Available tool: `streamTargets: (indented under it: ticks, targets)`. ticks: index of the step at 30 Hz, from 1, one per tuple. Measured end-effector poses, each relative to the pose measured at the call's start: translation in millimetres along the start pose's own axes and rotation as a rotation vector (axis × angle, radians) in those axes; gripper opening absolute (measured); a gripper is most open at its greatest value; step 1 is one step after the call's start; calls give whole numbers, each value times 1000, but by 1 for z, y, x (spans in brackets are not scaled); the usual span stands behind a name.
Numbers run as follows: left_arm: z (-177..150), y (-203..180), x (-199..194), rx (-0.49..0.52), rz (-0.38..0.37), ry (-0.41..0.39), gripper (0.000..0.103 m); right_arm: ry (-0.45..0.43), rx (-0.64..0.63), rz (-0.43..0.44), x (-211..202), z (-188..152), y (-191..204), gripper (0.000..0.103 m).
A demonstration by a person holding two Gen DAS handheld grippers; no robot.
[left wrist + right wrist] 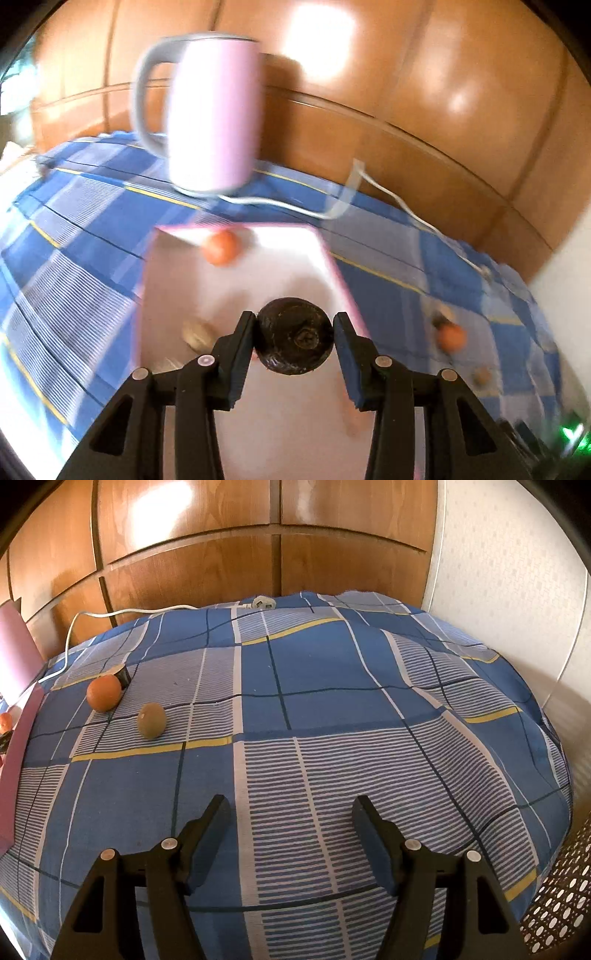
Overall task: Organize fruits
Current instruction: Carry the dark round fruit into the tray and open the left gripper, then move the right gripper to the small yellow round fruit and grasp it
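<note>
The left wrist view was motion-blurred: the pink kettle (214,114) behind the pink box (325,254) smeared sideways, and a pale fruit (197,334) inside the box was too soft to identify. In the right wrist view, the box (18,746) was cut by the left edge, and an orange fruit (4,720) inside showed only partly.

Glossy wood panels (192,568), matt cloth sheet (332,709).
</note>
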State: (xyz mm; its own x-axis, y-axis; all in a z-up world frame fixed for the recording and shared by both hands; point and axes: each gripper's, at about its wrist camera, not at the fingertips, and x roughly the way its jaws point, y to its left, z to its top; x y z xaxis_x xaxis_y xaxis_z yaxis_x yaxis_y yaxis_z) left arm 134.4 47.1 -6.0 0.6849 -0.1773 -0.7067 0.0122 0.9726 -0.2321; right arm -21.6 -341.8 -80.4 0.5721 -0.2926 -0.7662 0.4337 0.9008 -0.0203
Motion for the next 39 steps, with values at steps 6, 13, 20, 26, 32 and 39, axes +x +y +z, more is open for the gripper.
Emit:
streamTargets:
  ticks: [6, 13, 20, 26, 32, 39]
  targets:
    - [23, 35, 31, -27, 109, 1, 44, 9, -1, -8, 1, 1, 1, 70]
    - [16, 48, 35, -50, 146, -8, 60, 26, -1, -17, 2, 3, 2, 70]
    - [-4, 39, 4, -63, 173, -35, 79, 34, 6, -28, 3, 4, 4, 72]
    - [-18, 29, -26, -58, 200, -98, 89, 34, 10, -33, 2, 3, 5, 72]
    - [-30, 18, -46, -27, 212, -134, 101, 30, 11, -39, 1, 2, 5, 72]
    - [-45, 9, -54, -13, 201, -122, 103, 34, -4, -44, 0, 4, 9, 72]
